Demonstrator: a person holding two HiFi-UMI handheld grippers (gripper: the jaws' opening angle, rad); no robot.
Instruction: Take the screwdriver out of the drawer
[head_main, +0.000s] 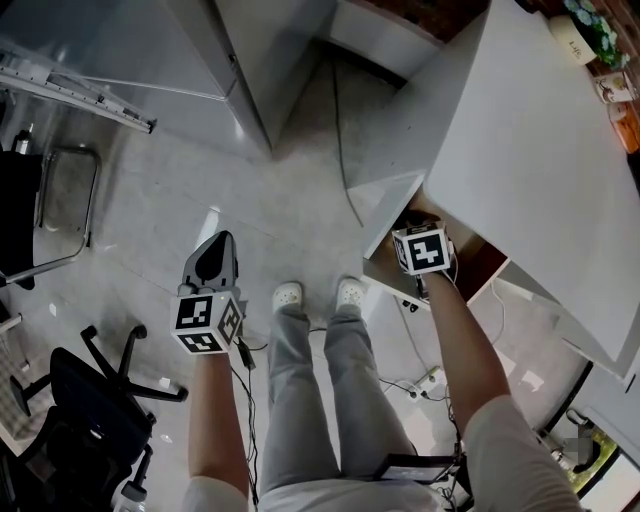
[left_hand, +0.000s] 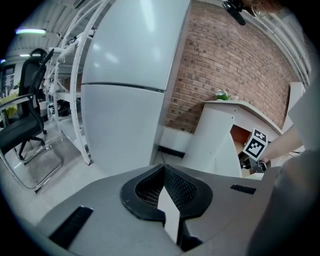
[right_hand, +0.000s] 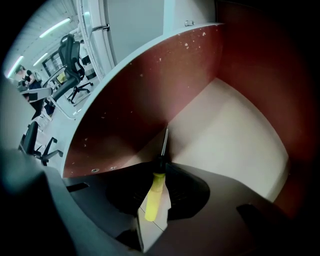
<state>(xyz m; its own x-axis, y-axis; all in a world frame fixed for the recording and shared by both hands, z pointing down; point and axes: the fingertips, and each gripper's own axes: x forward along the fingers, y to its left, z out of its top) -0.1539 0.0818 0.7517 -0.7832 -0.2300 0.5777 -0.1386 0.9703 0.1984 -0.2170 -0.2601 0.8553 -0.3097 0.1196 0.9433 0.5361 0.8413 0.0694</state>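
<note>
Right gripper (right_hand: 162, 172): reached into the open drawer (right_hand: 145, 95) under the white desk (head_main: 530, 150); in the head view only its marker cube and the forearm show at the drawer mouth.
Right fingers: closed onto the screwdriver (right_hand: 152, 197), pinching its yellow handle between the 2 jaws.
Screwdriver: inside the drawer, in the right gripper's grasp. The black collar and thin metal shaft stick out past the jaw tips, pointing at the corner where the red-brown side wall meets the pale drawer floor. Whether the tip touches that floor cannot be told.
Drawer: pulled out, with red-brown inner walls and a light bottom panel.
Left gripper (head_main: 215, 248): held out over the grey floor (head_main: 250, 190), well apart from the drawer, in front of the person's 2 white shoes (head_main: 288, 295).
Left fingers: brought together, with nothing between them.
Left gripper's outlook: a tall white cabinet (left_hand: 130, 85), a brick wall (left_hand: 225, 65), and the desk at far right.
Surroundings: a black office chair (head_main: 80, 400) at the person's left.
</note>
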